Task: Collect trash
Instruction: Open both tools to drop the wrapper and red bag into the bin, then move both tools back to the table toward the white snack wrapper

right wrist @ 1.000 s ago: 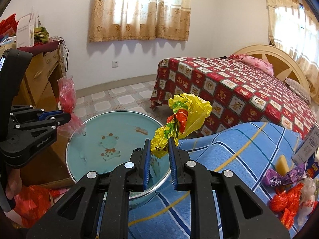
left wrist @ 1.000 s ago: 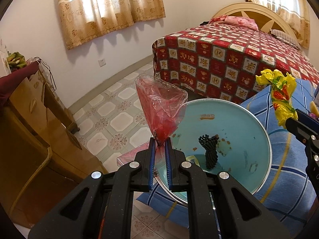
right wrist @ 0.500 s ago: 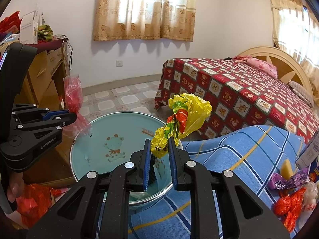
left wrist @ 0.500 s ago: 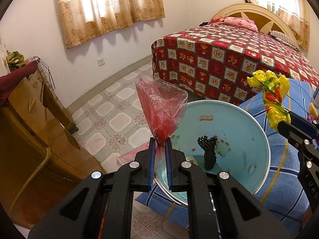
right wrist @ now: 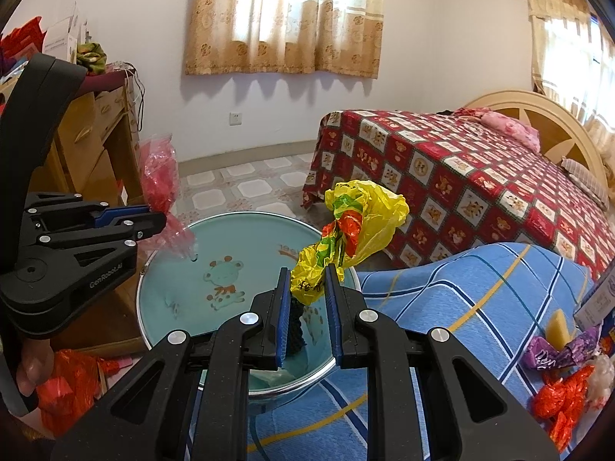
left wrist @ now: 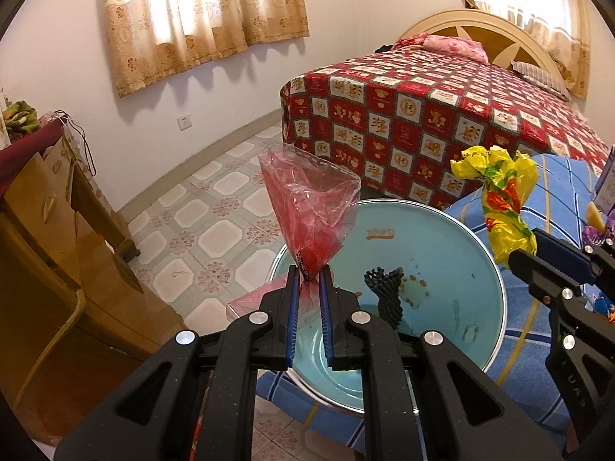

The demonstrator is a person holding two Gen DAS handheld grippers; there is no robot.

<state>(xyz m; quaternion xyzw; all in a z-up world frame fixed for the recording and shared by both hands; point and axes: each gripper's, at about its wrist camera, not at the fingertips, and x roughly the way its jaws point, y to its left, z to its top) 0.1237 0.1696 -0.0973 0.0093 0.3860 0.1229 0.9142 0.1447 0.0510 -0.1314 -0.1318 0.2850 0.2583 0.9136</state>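
Pinching red wrapper (left wrist: 307, 211) in nearly closed left gripper (left wrist: 307, 282) | right gripper (right wrist: 307, 288) clamps yellow wrapper (right wrist: 361, 226) over basin (right wrist: 215, 238)

Left gripper (left wrist: 307, 272) and right gripper (right wrist: 307, 280): matte black moulded frames are shown, fitted with silver round-headed screws and ribbed blue pads on the fingers (left wrist: 293, 307). White lettering is printed on the left gripper's side.

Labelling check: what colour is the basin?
Light blue-green basin with a cartoon giraffe print, clearest from the right wrist.
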